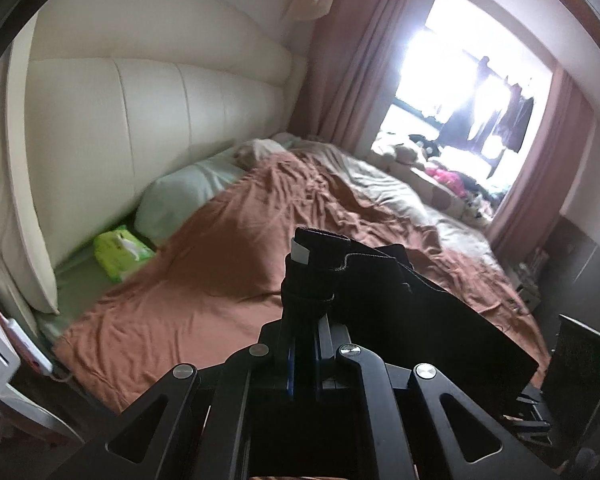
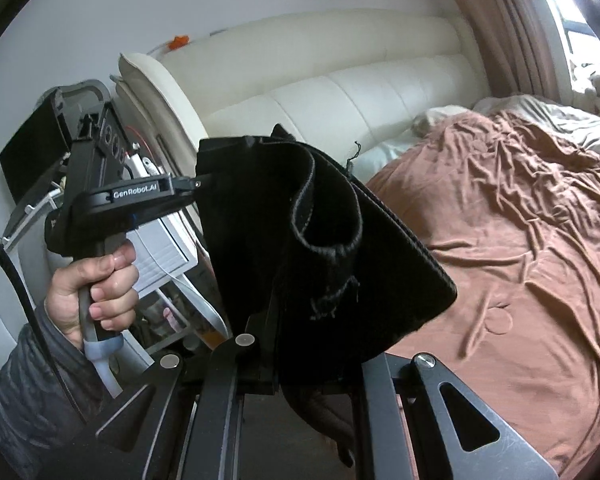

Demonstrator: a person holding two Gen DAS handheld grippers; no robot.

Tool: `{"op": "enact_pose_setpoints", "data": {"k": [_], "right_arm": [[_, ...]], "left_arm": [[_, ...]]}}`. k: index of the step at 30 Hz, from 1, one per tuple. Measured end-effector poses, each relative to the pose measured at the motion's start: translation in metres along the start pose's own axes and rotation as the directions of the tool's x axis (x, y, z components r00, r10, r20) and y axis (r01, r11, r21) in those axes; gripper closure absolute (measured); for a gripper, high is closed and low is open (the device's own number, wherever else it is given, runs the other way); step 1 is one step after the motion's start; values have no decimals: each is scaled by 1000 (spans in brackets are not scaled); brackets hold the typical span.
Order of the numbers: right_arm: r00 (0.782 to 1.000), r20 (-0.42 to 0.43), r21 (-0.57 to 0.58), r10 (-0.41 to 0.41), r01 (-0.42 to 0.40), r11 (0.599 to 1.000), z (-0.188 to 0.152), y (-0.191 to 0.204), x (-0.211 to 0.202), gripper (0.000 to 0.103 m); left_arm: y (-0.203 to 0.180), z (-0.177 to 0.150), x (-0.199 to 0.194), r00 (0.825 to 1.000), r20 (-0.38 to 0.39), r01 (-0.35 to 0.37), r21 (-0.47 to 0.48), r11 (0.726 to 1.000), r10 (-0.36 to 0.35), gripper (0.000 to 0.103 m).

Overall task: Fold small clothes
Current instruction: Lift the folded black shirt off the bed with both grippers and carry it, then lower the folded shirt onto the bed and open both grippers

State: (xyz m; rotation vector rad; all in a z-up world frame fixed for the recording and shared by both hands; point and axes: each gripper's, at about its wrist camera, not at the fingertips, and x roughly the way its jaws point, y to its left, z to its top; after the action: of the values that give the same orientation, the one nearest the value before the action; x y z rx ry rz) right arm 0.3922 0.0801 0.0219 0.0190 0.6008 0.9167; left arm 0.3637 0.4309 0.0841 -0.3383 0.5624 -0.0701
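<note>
Garment: small black garment (image 2: pixel 332 248), looks like a pair of shorts with a thick elastic waistband, held up in the air over the bed, not touching it.
Left hand-held gripper (image 1: pixel 304 280): fingers pressed together on one end of the waistband, with a little grey tag sticking out right at the pinch. In the right wrist view you can see it (image 2: pixel 198 184) from the side, tip biting the edge of the cloth.
Right hand-held gripper (image 2: pixel 272 320): the cloth drapes right over the fingers, so honestly can't tell if they're apart or together. The garment does hang from that spot though.
Left hand (image 2: pixel 96 288): wrapped around the grip handle, dark puffy sleeve at the wrist.
Cloth shape: waistband curls open in a loop between the two grippers, and the rest sags down toward the right wrist camera.
Bed: rumpled brown sheet (image 1: pixel 228 248) below the garment, pale pillow (image 1: pixel 180 200) at the cream padded headboard (image 1: pixel 148 120).
Other stuff: green wipes pack (image 1: pixel 120 250) just beside the pillow, pinkish curtains (image 1: pixel 340 68) around a bright window (image 1: pixel 472 64).
</note>
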Motion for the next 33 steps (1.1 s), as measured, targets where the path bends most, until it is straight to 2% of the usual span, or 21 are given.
{"op": "enact_pose_setpoints", "data": {"k": [5, 8, 15, 27, 31, 33], "right_arm": [[1000, -28, 34, 6, -5, 999, 6, -16, 36, 95], [999, -44, 14, -23, 23, 1000, 10, -31, 58, 95], [994, -94, 41, -52, 57, 998, 16, -74, 106, 95], [988, -146, 134, -58, 78, 988, 19, -138, 174, 95], [982, -149, 188, -116, 143, 972, 21, -167, 193, 95], [969, -185, 210, -166, 204, 956, 19, -180, 204, 91]], "left_arm": [[23, 4, 42, 998, -41, -42, -14, 999, 42, 97], [34, 5, 72, 997, -53, -61, -18, 998, 60, 97], [49, 11, 147, 994, -94, -56, -36, 998, 52, 97], [63, 7, 258, 972, -216, -101, -12, 995, 96, 97], [61, 9, 289, 966, -237, -107, 5, 994, 105, 97], [59, 9, 301, 959, -256, -118, 21, 993, 119, 94]]}}
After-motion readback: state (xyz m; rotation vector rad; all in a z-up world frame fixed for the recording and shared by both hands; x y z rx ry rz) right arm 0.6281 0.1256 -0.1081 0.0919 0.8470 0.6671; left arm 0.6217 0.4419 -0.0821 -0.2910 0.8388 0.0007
